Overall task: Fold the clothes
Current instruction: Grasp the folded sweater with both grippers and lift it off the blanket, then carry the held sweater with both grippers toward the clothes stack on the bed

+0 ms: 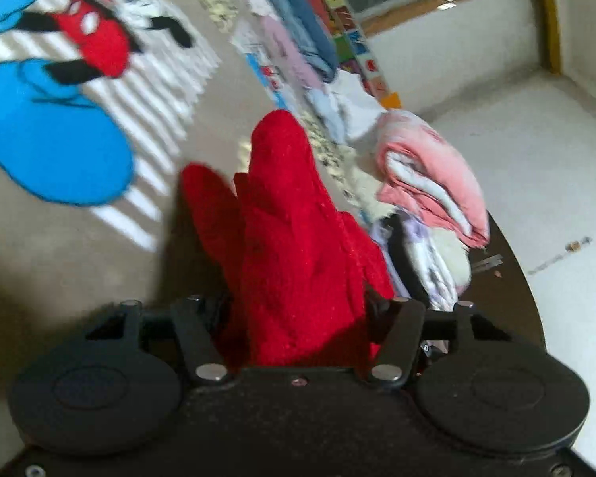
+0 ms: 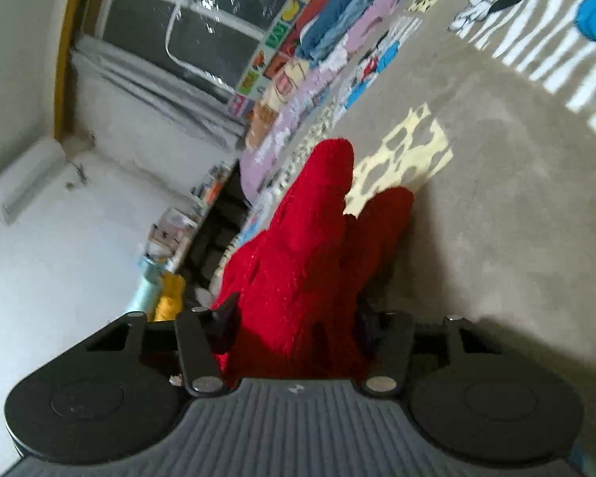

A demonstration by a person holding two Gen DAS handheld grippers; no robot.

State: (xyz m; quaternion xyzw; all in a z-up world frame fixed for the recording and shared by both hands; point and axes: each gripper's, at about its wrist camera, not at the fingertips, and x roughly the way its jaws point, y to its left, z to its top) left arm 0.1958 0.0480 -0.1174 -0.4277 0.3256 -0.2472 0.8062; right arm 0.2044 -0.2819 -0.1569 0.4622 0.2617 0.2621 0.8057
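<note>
A beige carpet (image 1: 218, 91) with a cartoon mouse print (image 1: 95, 35) and big blue shapes (image 1: 55, 147) covers the floor; a pale yellow spotted patch (image 2: 405, 155) shows in the right wrist view. Along its far edge runs a row of clothes (image 1: 298, 31) in blue, pink and white, with a window (image 2: 202, 28) above it. Near that edge, a folded pink and white pile (image 1: 433, 175) sits on other light clothes.

The red garment (image 1: 290, 238) is lifted off the carpet, bunched and standing up in thick folds between both tools. The left gripper (image 1: 298, 318) is clenched on one part of it, the cloth filling the space between its fingers. The right gripper (image 2: 294, 326) grasps the red garment (image 2: 298, 246) as well, its fingers mostly buried in the fabric.
</note>
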